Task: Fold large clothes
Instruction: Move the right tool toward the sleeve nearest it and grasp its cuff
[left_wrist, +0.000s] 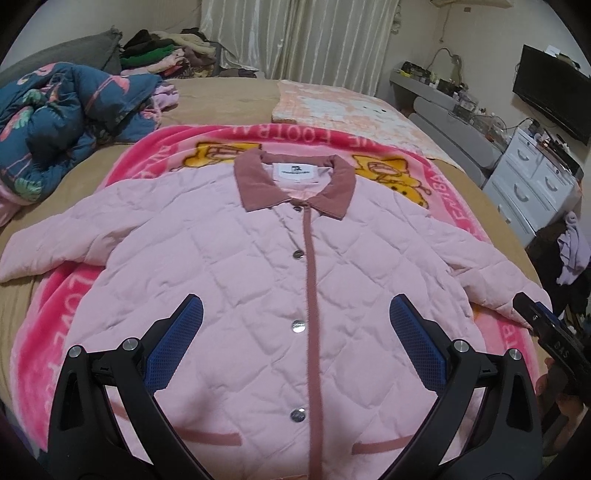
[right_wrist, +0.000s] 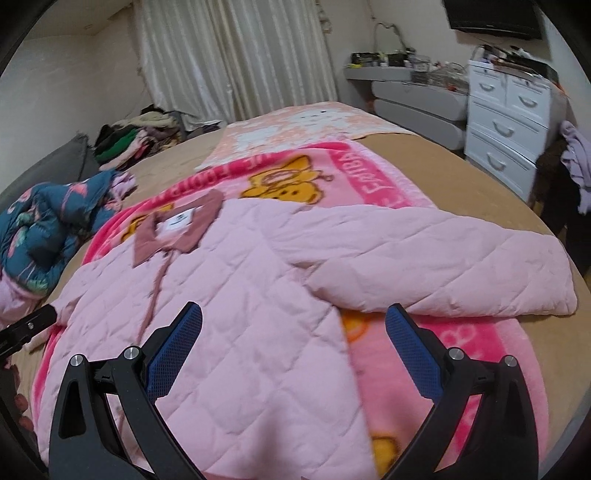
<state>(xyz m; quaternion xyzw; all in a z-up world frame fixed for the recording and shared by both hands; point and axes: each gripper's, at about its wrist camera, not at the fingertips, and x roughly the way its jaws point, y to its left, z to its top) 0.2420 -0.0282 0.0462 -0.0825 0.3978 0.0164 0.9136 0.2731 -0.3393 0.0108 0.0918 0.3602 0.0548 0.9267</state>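
Observation:
A pale pink quilted jacket (left_wrist: 258, 266) with a dusty-rose collar and metal snaps lies flat, front up and buttoned, on a pink cartoon blanket (left_wrist: 454, 192). Both sleeves are spread outwards. My left gripper (left_wrist: 295, 314) is open and empty above the jacket's lower front, over the snap placket. My right gripper (right_wrist: 293, 321) is open and empty above the jacket's right side edge (right_wrist: 258, 332), below the right sleeve (right_wrist: 443, 258). The right gripper's tip also shows at the right edge of the left wrist view (left_wrist: 532, 314), beside the sleeve cuff.
The blanket lies on a tan bed (left_wrist: 221, 99). A crumpled blue floral quilt (left_wrist: 55, 122) and a pile of clothes (left_wrist: 162, 55) are at the far left. A peach patterned blanket (left_wrist: 340, 103) lies beyond. White drawers (right_wrist: 506, 110) and a chair with clothes (right_wrist: 569, 166) stand at the right.

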